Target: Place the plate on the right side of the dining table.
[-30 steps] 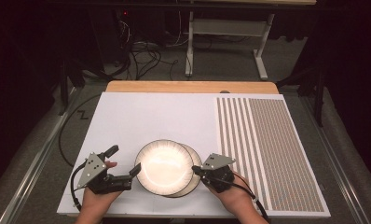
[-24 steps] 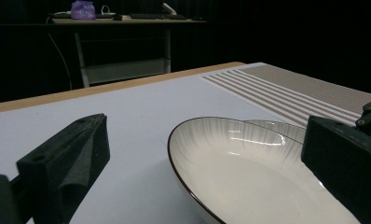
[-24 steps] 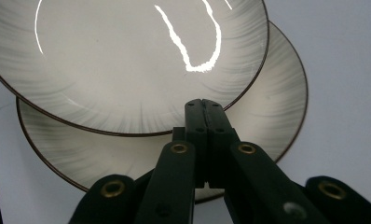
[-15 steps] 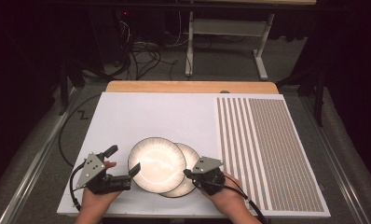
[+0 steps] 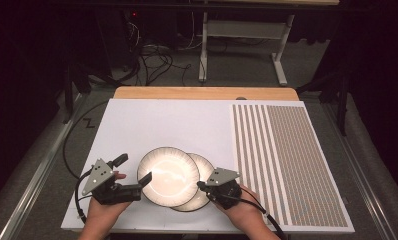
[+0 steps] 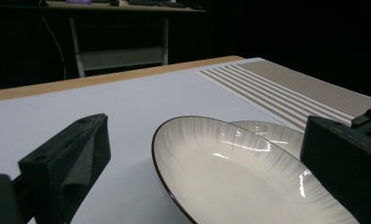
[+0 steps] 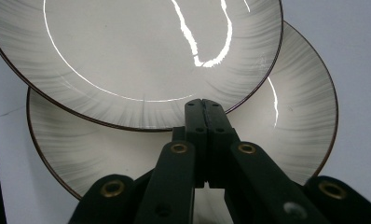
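I have two round, glossy cream ceramic plates with thin dark rims, the upper plate [image 5: 168,175] lying skewed on the lower plate [image 5: 203,186], both near my edge of the white tabletop sheet [image 5: 162,125] and left of the brown-striped mat [image 5: 292,160]. My right gripper [image 5: 201,185] has its jaws pressed together; in the right gripper view the tips sit at the dark rim of the upper plate [image 7: 127,51] above the lower one [image 7: 295,116], and I cannot tell whether they pinch that rim or merely touch it. My left gripper [image 5: 135,173] stands wide open, one jaw beside the upper plate's left rim, the other farther out over the sheet; in the left gripper view both plates [image 6: 230,177] lie ahead between the jaws. I judge these plates stiff, fairly heavy for a jaw pinch, slick under glaze and brittle, so a chip or a slide is the risk if I lever them. The rim is the only place to take hold: a shallow bite across the raised lip, best where the top plate overhangs the lower one and a jaw can slip beneath. The near table edge lies close behind my hands, so there is little slack to pull back. Open white sheet stretches ahead and to the left, with nothing standing on it, and that is where I would carry a plate.
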The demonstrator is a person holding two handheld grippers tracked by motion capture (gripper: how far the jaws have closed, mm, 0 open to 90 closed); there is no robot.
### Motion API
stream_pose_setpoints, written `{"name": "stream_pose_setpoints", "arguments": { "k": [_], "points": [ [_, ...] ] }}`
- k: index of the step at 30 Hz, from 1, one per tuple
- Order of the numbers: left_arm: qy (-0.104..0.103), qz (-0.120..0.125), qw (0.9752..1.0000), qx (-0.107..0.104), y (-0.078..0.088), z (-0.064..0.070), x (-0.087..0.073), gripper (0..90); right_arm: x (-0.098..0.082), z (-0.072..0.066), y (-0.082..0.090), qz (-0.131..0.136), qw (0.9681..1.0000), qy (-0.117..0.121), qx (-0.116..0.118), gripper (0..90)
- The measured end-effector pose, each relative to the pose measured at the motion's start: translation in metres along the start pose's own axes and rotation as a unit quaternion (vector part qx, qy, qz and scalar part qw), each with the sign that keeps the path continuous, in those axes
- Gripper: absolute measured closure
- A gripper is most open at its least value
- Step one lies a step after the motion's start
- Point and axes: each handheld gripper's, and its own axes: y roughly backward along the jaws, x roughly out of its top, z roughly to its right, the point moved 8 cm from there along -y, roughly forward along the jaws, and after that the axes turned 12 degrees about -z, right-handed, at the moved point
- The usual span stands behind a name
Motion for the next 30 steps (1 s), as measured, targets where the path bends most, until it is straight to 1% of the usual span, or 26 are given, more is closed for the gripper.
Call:
{"name": "stream_pose_setpoints", "arguments": {
  "k": [1, 2, 3, 5, 6, 9, 13, 15, 18, 21, 22, 24, 25, 26, 28, 29, 30],
  "points": [
    [0.006, -0.004, 1.0, -0.004, 0.001, -0.001, 0.001, 2.1, 0.0, 0.0, 0.0, 0.001, 1.0, 0.0, 0.001, 90.0],
    [0.006, -0.004, 1.0, -0.004, 0.001, -0.001, 0.001, 2.1, 0.0, 0.0, 0.0, 0.001, 1.0, 0.0, 0.001, 90.0],
    [0.019, -0.018, 0.9996, -0.012, 0.001, -0.005, 0.003, 2.1, 0.0, 0.0, 0.0, 0.001, 1.0, 0.002, 0.001, 90.0],
    [0.028, -0.034, 0.9988, -0.023, 0.001, -0.007, 0.004, 2.1, 0.0, 0.001, 0.0, 0.001, 1.0, 0.002, 0.0, 90.0],
    [0.032, -0.046, 0.998, -0.029, 0.001, -0.007, 0.004, 2.1, 0.0, 0.001, 0.0, 0.001, 1.0, 0.0, 0.0, 90.0],
    [0.045, -0.068, 0.9957, -0.044, 0.0, -0.008, 0.005, 2.1, 0.001, 0.001, 0.0, 0.001, 1.0, 0.002, 0.0, 90.0],
    [0.054, -0.094, 0.9927, -0.054, -0.002, -0.009, 0.006, 2.1, 0.001, 0.001, 0.0, 0.002, 1.0, 0.003, 0.0, 90.0],
    [0.057, -0.108, 0.9906, -0.061, -0.002, -0.01, 0.006, 2.1, 0.001, 0.001, -0.001, 0.002, 1.0, 0.002, 0.0, 90.0],
    [0.077, -0.127, 0.9862, -0.074, -0.002, -0.012, 0.007, 2.1, 0.001, 0.001, -0.001, 0.001, 1.0, 0.002, -0.001, 90.0],
    [0.087, -0.143, 0.9825, -0.082, -0.002, -0.015, 0.008, 2.5, 0.001, 0.002, -0.001, 0.001, 1.0, 0.002, -0.002, 90.0],
    [0.095, -0.152, 0.9797, -0.089, -0.003, -0.016, 0.007, 2.8, 0.001, 0.002, -0.001, 0.001, 1.0, 0.002, -0.002, 90.0],
    [0.108, -0.163, 0.9758, -0.098, -0.003, -0.018, 0.007, 3.0, 0.001, 0.002, -0.001, 0.0, 1.0, 0.002, -0.002, 90.0],
    [0.112, -0.167, 0.9744, -0.101, -0.004, -0.019, 0.007, 3.0, 0.001, 0.002, -0.001, 0.0, 1.0, 0.003, -0.003, 90.0],
    [0.12, -0.172, 0.9721, -0.106, -0.004, -0.02, 0.007, 3.0, 0.001, 0.002, -0.001, 0.0, 1.0, 0.003, -0.003, 90.0],
    [0.139, -0.184, 0.9652, -0.123, -0.005, -0.021, 0.007, 3.5, 0.001, 0.002, -0.001, 0.0, 1.0, 0.003, -0.002, 90.0],
    [0.145, -0.187, 0.9632, -0.127, -0.005, -0.022, 0.007, 3.7, 0.001, 0.002, -0.001, -0.001, 1.0, 0.003, -0.003, 90.0],
    [0.155, -0.195, 0.9587, -0.137, -0.005, -0.023, 0.007, 3.7, 0.001, 0.002, -0.001, 0.0, 1.0, 0.003, -0.003, 90.0]
  ]
}}
